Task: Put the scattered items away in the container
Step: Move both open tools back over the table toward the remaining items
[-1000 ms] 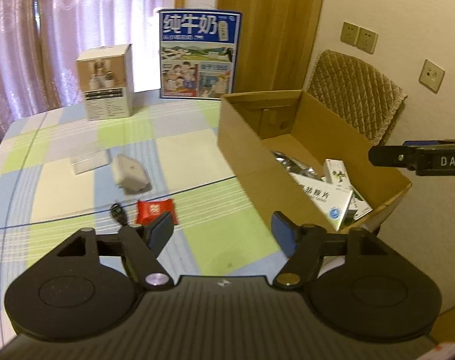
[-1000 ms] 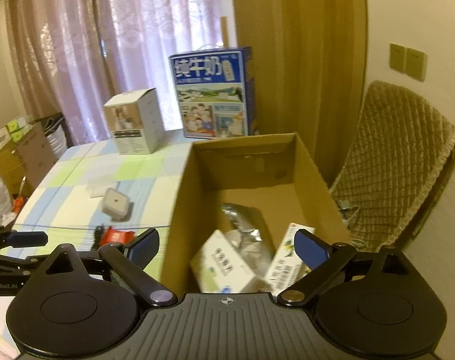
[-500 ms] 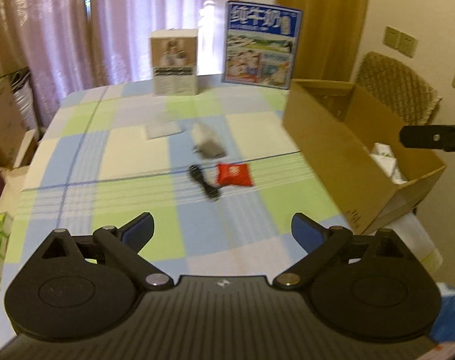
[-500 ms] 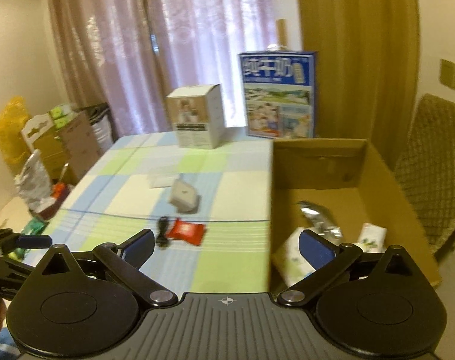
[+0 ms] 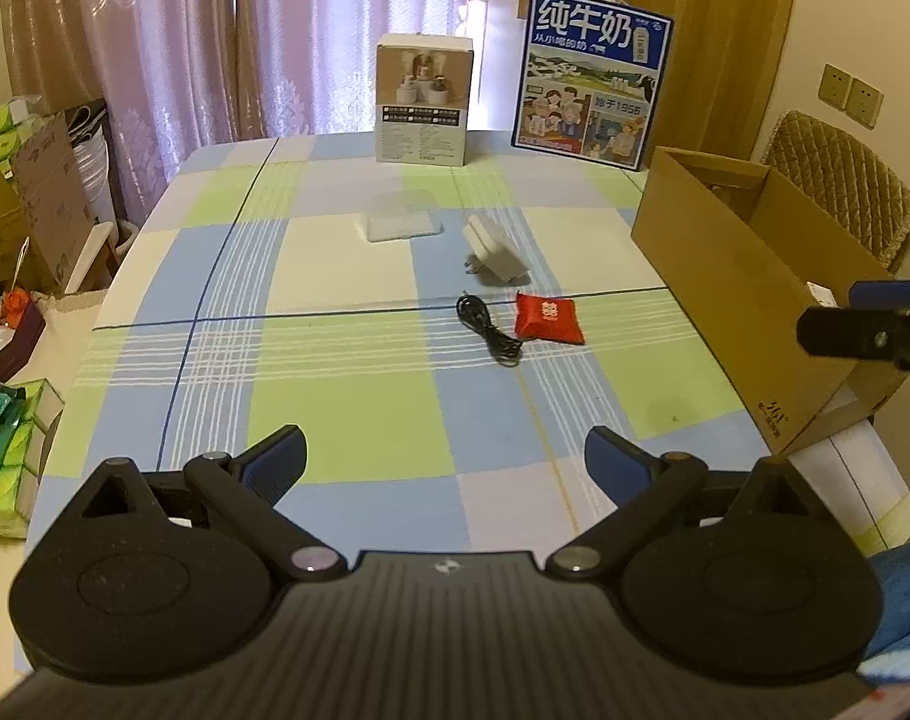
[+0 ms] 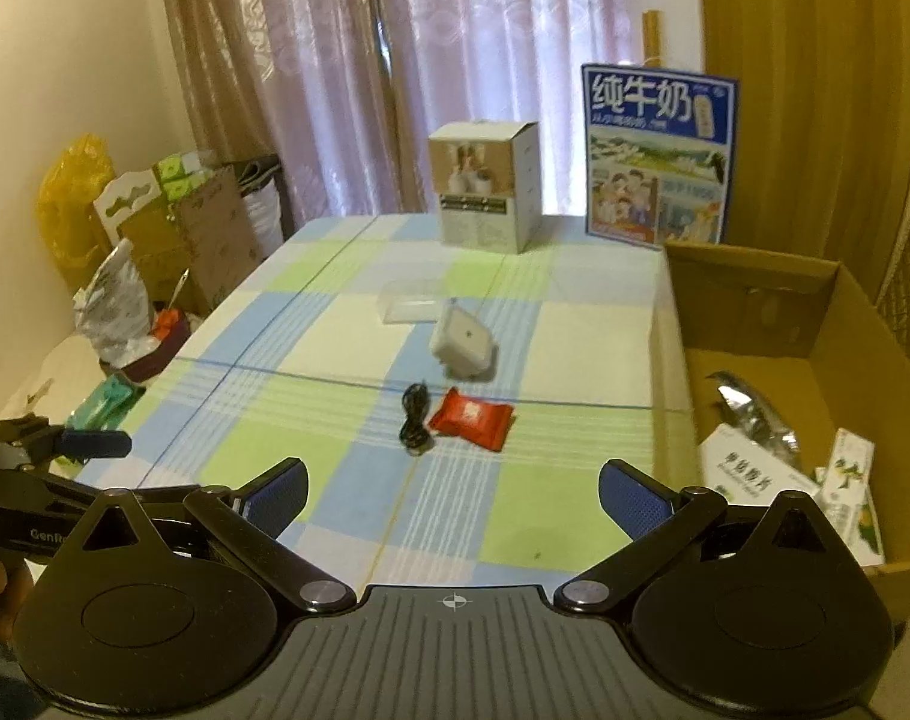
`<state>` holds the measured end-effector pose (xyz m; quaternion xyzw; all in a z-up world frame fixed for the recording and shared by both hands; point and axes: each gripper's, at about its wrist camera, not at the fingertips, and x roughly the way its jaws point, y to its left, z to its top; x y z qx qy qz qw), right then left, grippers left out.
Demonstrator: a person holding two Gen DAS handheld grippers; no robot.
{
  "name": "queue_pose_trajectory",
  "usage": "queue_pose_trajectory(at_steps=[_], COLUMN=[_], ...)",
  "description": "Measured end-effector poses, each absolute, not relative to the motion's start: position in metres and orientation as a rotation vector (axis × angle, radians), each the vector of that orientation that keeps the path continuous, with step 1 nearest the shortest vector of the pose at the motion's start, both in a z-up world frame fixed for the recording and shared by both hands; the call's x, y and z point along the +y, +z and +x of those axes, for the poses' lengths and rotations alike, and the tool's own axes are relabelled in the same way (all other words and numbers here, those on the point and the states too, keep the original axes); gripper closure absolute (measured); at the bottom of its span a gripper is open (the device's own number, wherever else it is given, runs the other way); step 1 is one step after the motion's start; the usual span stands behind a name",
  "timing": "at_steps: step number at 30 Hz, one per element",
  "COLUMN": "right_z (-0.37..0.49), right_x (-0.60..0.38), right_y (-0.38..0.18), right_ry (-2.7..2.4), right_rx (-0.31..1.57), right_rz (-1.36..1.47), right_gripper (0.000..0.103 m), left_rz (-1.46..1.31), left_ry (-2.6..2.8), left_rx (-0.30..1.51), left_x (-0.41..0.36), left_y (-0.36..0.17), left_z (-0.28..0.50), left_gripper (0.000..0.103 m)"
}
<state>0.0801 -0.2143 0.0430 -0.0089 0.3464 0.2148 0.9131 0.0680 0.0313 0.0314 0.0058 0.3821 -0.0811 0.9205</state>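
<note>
A red snack packet (image 5: pixel 548 318) (image 6: pixel 470 419), a coiled black cable (image 5: pixel 486 328) (image 6: pixel 416 417), a white charger plug (image 5: pixel 494 253) (image 6: pixel 462 343) and a clear flat plastic case (image 5: pixel 402 225) (image 6: pixel 408 308) lie mid-table. The open cardboard box (image 5: pixel 749 276) (image 6: pixel 839 306) stands at the table's right edge, holding medicine boxes (image 6: pixel 755 471) and a foil pack (image 6: pixel 749 414). My left gripper (image 5: pixel 446 462) is open and empty over the near table edge. My right gripper (image 6: pixel 453 489) is open and empty, near the box's left wall.
A white product box (image 5: pixel 424 99) and a blue milk carton (image 5: pixel 593 78) stand at the table's far edge. A quilted chair (image 5: pixel 845 180) is behind the box. Tissue packs (image 5: pixel 5 438), cardboard boxes and bags (image 6: pixel 155 228) are off the table's left side.
Both grippers pulled back and swung left, away from the box toward the table middle. The left gripper's jaws opened wider. The scattered items now sit centred ahead of both.
</note>
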Motion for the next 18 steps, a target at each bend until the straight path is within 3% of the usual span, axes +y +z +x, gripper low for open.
queue_pose_trajectory(at_steps=[18], right_z=[0.148], right_x=[-0.18], right_y=[-0.017], right_ry=[0.405], right_rx=[0.823], right_rz=[0.038], right_gripper=[0.002], left_rz=[-0.051], left_ry=[-0.129], left_rx=[0.823], left_x=[0.044], left_y=[-0.002], left_z=[0.122], left_gripper=[0.006])
